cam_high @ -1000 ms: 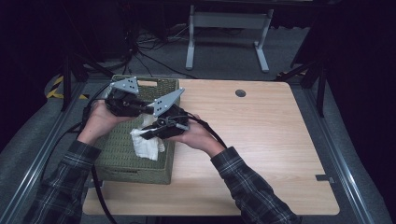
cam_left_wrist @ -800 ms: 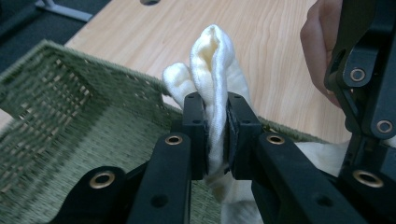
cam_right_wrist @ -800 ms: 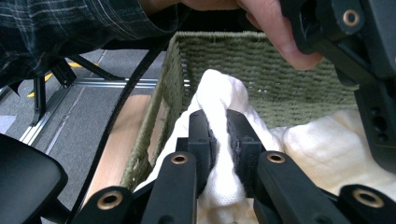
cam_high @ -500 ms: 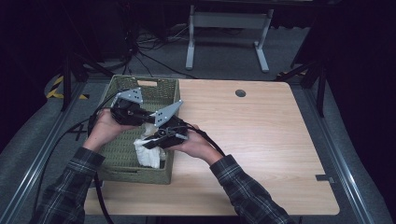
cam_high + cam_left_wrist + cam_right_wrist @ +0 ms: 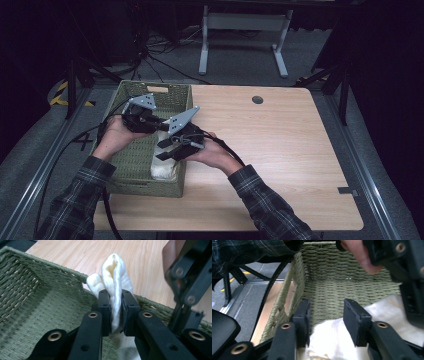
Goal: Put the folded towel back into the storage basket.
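Right now I have both grippers over the basket (image 5: 131, 167), which sits at the table's (image 5: 280, 145) left edge, its left part overhanging that edge. My left gripper (image 5: 115, 311) is clenched on the cloth (image 5: 115, 287) — in the left gripper view the white folds are squeezed flat between the two pads and bulge out above them, just inside the basket's wall on the table side. In the high view the cloth (image 5: 164, 167) hangs down from there into the basket, against its right wall and near its front right corner, with its lower end resting on the woven floor.

My right gripper (image 5: 325, 322) has let go: its jaws have just been opening, and in the right gripper view they stand apart with a clear gap. The cloth (image 5: 332, 340) lies low between them, but the pads do not press on it. Beyond the jaws I see the basket's floor and far wall (image 5: 342, 267). In the high view the right gripper (image 5: 172, 150) sits over the basket's right rim, just beside the left gripper (image 5: 150, 121), and my hands nearly meet above the cloth. My left hand (image 5: 115, 137) is over the basket's middle — my right hand (image 5: 212, 155) is over the tabletop beside the basket.
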Motion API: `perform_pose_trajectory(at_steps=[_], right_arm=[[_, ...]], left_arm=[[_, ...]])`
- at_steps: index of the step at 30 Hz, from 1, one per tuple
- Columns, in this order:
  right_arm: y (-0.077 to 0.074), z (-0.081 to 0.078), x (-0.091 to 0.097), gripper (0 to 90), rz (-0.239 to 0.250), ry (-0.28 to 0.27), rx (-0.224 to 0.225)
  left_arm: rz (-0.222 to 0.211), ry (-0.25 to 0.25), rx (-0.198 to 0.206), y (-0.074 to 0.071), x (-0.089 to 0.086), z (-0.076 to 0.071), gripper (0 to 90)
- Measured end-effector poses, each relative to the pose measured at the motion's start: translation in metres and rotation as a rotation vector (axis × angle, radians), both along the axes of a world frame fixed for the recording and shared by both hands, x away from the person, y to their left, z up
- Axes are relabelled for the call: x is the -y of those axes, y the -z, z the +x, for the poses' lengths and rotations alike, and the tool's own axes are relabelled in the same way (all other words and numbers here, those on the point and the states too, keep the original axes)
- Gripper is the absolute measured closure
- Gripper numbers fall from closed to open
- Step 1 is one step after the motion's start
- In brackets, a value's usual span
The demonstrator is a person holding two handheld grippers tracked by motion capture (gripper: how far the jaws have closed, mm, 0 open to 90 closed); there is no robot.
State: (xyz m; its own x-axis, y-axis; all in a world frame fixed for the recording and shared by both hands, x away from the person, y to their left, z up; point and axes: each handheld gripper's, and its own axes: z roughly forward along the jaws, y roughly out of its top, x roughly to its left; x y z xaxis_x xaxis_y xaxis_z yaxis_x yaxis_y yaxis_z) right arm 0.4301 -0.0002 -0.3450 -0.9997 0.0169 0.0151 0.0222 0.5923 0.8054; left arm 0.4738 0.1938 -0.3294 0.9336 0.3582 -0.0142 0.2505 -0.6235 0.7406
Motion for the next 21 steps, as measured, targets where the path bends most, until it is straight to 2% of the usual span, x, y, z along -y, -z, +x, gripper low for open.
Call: perform_pose_trajectory(at_steps=[6,7,8,9,10,11,14,15,19,21], right_arm=[[-0.007,0.003,0.009,49.8,0.0,0.023,0.009],[-0.009,0.004,0.012,48.2,0.002,0.03,0.014],[-0.009,0.004,0.012,48.2,0.002,0.03,0.014],[-0.01,0.004,0.014,47.7,0.005,0.033,0.016],[-0.011,0.005,0.016,46.8,0.007,0.035,0.018],[-0.012,0.006,0.018,46.4,0.007,0.037,0.019],[-0.016,0.007,0.025,45.6,0.013,0.046,0.024],[-0.017,0.006,0.027,45.3,0.013,0.048,0.027],[-0.019,0.007,0.039,44.1,0.012,0.061,0.032],[-0.02,0.007,0.045,43.3,0.01,0.072,0.037]], left_arm=[[0.004,-0.055,-0.002,0.0,0.001,0.009,80.6],[-0.008,-0.077,-0.001,-0.003,0.003,0.013,80.6],[-0.008,-0.077,-0.001,-0.003,0.003,0.013,80.6],[0.012,-0.098,0.009,-0.005,0.004,0.016,80.6],[0.011,-0.112,0.011,-0.006,0.004,0.018,80.6],[-0.002,-0.132,0.003,-0.007,0.003,0.023,80.6],[0.01,-0.161,0.009,-0.007,0.004,0.033,80.5],[-0.007,-0.175,0.002,-0.006,0.005,0.037,80.5],[0.006,-0.193,0.004,-0.003,0.008,0.048,80.5],[-0.003,-0.208,-0.001,-0.002,0.009,0.052,80.3]])
